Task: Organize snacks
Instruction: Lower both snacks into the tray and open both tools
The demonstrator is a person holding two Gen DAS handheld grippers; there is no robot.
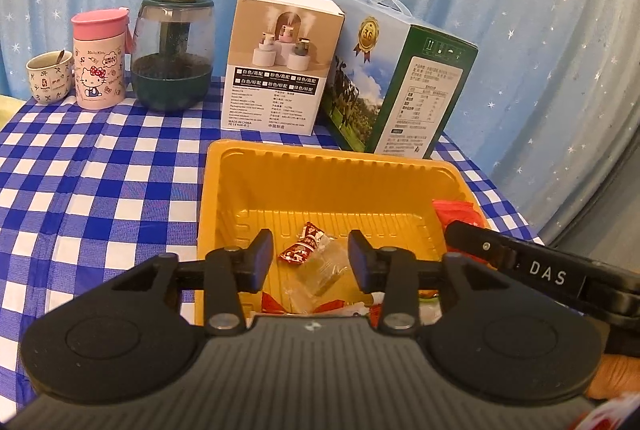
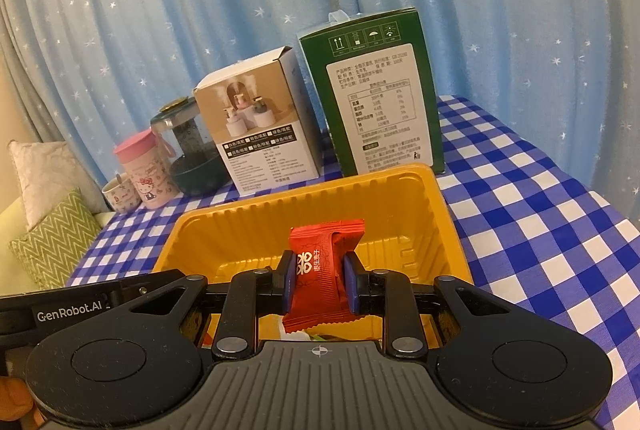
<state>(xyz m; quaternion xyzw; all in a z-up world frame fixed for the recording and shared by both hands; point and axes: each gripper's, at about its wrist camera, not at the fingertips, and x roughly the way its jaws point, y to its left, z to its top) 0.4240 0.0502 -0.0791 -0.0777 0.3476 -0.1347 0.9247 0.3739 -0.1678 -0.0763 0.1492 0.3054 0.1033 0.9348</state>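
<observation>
Your left gripper [image 1: 311, 262] hangs over the near end of the yellow tray [image 1: 280, 166], jaws spread, nothing pinched. Between and below its blue pads [image 1: 262, 258] lies a small red-and-white candy [image 1: 303, 248] on the tray floor, touching a clear wrapper [image 1: 320, 268] just beside it. The pads stand clear of both. More red and white wrappers show at the tray's near edge, mostly hidden under the gripper body; you cannot tell what they are.

Your right gripper [image 2: 319, 280] is pinching a red snack packet [image 2: 320, 278], pads pressed to both its sides. The packet stands upright, its top edge poking above the fingers, held over the tray's near end. In the left view the right gripper's finger comes in from the right across the tray rim, with a bit of the red packet showing behind it.

The tray sits on a blue-and-white checked cloth [image 1: 100, 170]. Behind it, along the starred blue curtain [image 1: 520, 10]: a white carton [image 1: 276, 66] with a humidifier picture, just left of a green milk carton [image 1: 400, 82]. Further left, a dark green glass jar [image 1: 173, 50], a pink-lidded cartoon cup [image 1: 100, 62], and a small mug [image 1: 50, 76] with a spoon in it.

Cushions [image 2: 48, 214] show off the table's left edge in the right view.
</observation>
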